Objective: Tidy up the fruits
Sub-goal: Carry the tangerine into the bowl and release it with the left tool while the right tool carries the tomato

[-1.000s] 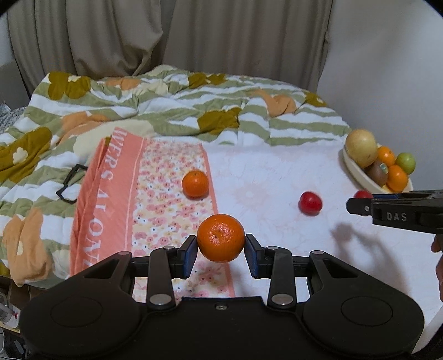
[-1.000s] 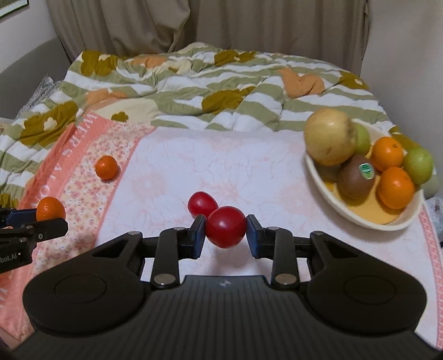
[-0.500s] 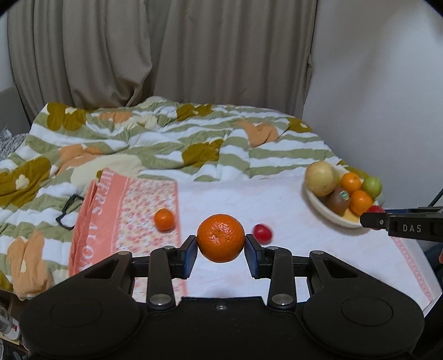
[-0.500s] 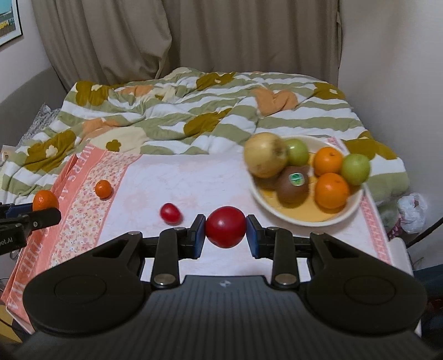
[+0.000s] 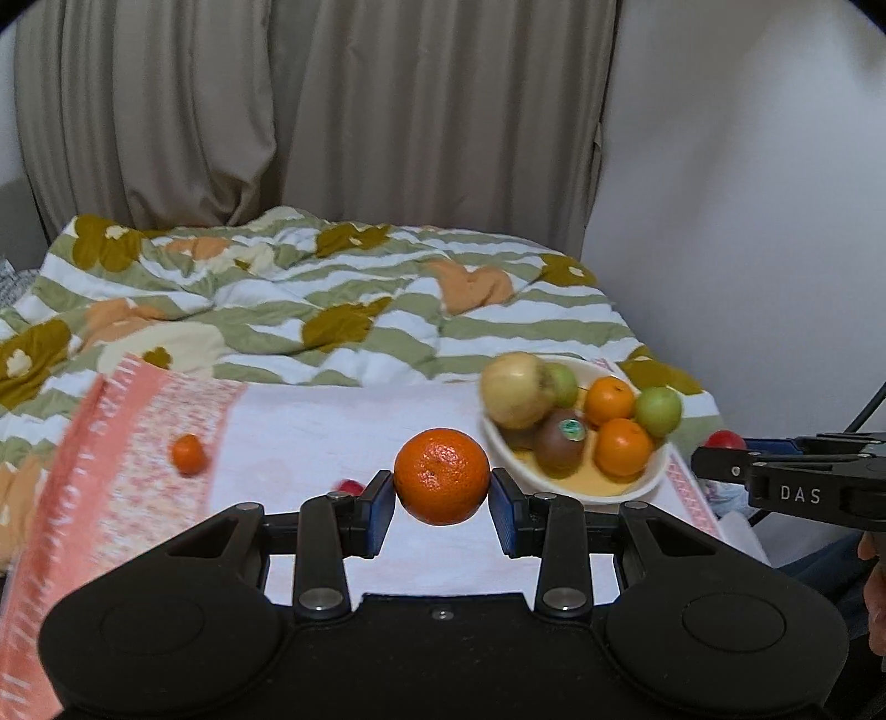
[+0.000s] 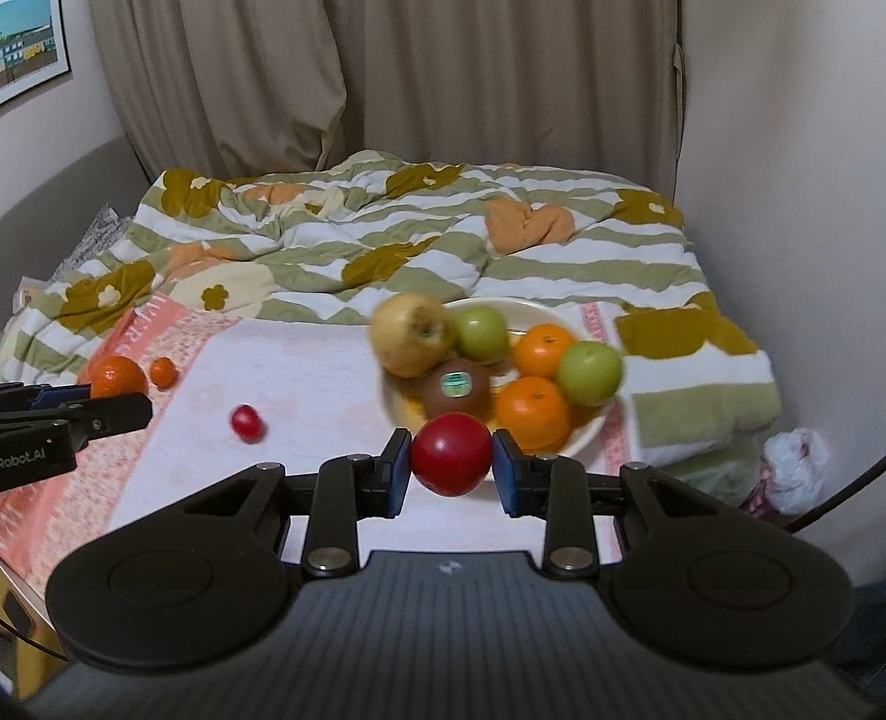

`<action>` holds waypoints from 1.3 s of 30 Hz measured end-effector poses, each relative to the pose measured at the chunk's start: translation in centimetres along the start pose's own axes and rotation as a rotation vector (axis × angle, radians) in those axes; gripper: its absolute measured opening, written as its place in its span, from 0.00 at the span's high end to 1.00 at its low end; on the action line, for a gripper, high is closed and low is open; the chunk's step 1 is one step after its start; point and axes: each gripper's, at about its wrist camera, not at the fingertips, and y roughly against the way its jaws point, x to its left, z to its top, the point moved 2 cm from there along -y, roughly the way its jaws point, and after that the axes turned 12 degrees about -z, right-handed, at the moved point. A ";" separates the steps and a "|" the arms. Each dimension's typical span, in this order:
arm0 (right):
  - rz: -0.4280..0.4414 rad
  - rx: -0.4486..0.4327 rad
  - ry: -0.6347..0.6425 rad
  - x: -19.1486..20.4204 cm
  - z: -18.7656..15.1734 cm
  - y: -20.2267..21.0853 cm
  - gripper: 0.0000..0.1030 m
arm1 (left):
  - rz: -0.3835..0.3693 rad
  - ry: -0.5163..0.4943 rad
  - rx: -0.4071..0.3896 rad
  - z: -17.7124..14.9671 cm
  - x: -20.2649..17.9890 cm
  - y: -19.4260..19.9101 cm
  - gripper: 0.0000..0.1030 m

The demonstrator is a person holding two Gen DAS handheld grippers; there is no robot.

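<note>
A: Pinching what, the left gripper (image 5: 442, 484)?
B: The mandarin (image 5: 442, 477); the right gripper (image 6: 451, 462) pinches the red fruit (image 6: 451, 461), both in the air, near the bowl (image 6: 587, 440) at the bed's right edge.

Beige curtains (image 5: 310, 111), white wall (image 5: 747, 194), bed (image 6: 387, 232) (striped floral quilt), framed picture (image 6: 30, 47)

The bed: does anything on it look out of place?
Yes. A small orange and a small red fruit lie loose on the cloth, away from the fruit bowl holding the rest.
</note>
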 end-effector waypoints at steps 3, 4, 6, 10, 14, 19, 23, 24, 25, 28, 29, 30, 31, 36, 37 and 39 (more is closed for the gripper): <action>0.011 0.008 0.007 -2.0 0.0 -0.8 0.55 | -0.005 0.004 0.017 0.0 -1.9 -1.8 0.61; 0.011 0.011 0.008 -2.8 0.1 -1.2 0.55 | -0.007 0.000 0.023 0.1 -2.6 -2.5 0.61; 0.009 0.017 0.004 -3.9 0.0 -1.7 0.55 | -0.013 -0.013 0.038 0.3 -3.6 -3.7 0.61; -0.001 0.043 -0.029 -6.1 -0.1 -3.1 0.55 | -0.035 -0.047 0.071 0.9 -5.4 -6.6 0.61; -0.019 0.064 -0.059 -7.6 -0.3 -4.4 0.55 | -0.064 -0.082 0.109 1.2 -6.4 -9.7 0.61; -0.042 0.092 -0.103 -8.7 -0.4 -6.0 0.55 | -0.096 -0.135 0.178 1.3 -7.0 -13.7 0.61; -0.053 0.109 -0.112 -8.7 -0.2 -7.3 0.55 | -0.112 -0.173 0.244 0.7 -7.1 -16.5 0.61; -0.052 0.112 -0.118 -8.7 -0.2 -7.6 0.55 | -0.116 -0.179 0.254 0.6 -7.1 -17.0 0.61; -0.050 0.116 -0.124 -8.7 -0.2 -7.9 0.55 | -0.120 -0.187 0.264 0.5 -7.1 -17.5 0.61; -0.057 0.129 -0.138 -8.7 -0.3 -8.5 0.55 | -0.129 -0.205 0.288 0.3 -7.1 -18.5 0.61; -0.059 0.133 -0.142 -8.7 -0.3 -8.7 0.55 | -0.132 -0.211 0.297 0.3 -7.2 -18.8 0.60; -0.060 0.138 -0.147 -8.7 -0.3 -8.9 0.55 | -0.135 -0.215 0.303 0.3 -7.2 -19.1 0.60; -0.060 0.142 -0.151 -8.7 -0.3 -9.0 0.55 | -0.135 -0.220 0.311 0.2 -7.2 -19.3 0.60; -0.069 0.149 -0.160 -8.6 -0.3 -9.3 0.55 | -0.139 -0.237 0.301 0.2 -7.3 -18.8 0.18; -0.069 0.149 -0.163 -8.6 -0.3 -9.2 0.55 | -0.138 -0.243 0.290 0.2 -7.3 -18.4 0.17; -0.067 0.147 -0.165 -8.5 -0.1 -9.2 0.55 | -0.139 -0.244 0.285 0.4 -7.0 -17.9 0.16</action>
